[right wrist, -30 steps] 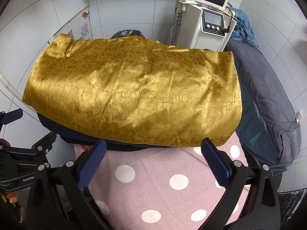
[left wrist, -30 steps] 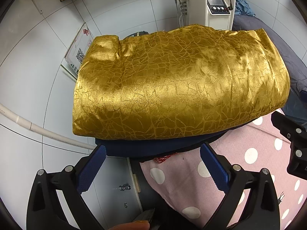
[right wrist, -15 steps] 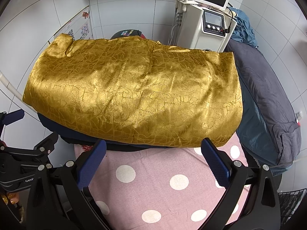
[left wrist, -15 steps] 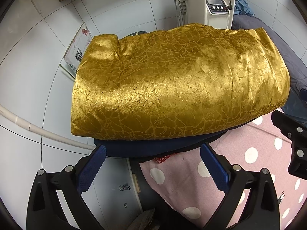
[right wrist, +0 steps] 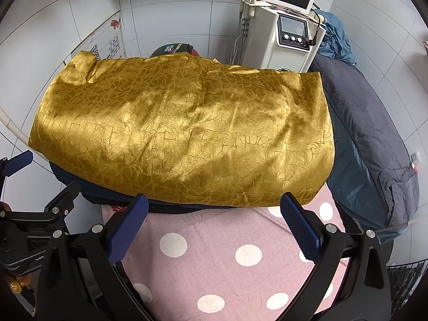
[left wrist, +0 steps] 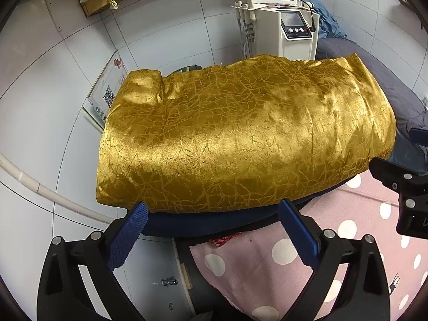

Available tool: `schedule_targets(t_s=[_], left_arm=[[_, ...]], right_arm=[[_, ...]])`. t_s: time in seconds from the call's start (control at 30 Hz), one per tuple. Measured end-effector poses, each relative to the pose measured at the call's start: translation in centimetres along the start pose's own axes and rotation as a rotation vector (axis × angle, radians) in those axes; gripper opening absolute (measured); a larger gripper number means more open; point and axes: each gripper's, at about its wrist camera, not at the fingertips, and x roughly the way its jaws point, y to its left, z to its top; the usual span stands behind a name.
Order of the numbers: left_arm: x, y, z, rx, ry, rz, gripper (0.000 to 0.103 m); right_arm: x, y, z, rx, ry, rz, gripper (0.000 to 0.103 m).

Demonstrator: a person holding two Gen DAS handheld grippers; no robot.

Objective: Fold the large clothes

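Note:
A shiny gold garment (left wrist: 240,139) (right wrist: 182,133) with a crackle pattern lies folded into a broad rectangle, resting on dark navy cloth (left wrist: 203,222) at the far end of a pink polka-dot cover (right wrist: 214,256). My left gripper (left wrist: 212,234) is open, its blue pads just short of the gold garment's near edge, holding nothing. My right gripper (right wrist: 214,224) is open too, over the pink cover, close to the near hem. The right gripper's black frame (left wrist: 404,195) shows at the right of the left wrist view; the left gripper's frame (right wrist: 32,214) shows at the left of the right wrist view.
A white machine with a screen (right wrist: 281,24) stands behind the garment. A grey-blue padded bed (right wrist: 374,155) runs along the right. White tiled wall, a pipe (left wrist: 40,187) and a poster (left wrist: 107,93) are at the left. A small red scrap (left wrist: 223,240) peeks out beneath the navy cloth.
Both cameras have pulled back and tipped up a little; the gold garment sits slightly lower in view with more wall above. Both grippers stay open and the garment has not moved.

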Motion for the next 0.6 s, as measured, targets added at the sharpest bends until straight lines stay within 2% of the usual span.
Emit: schedule_targets(t_s=[0.6], left_arm=[[0.49,0.42,0.17,-0.026,0.027,0.011,0.097]], right_arm=[[0.06,-1.07,0.03,0.049,-0.001,0.018,0.097]])
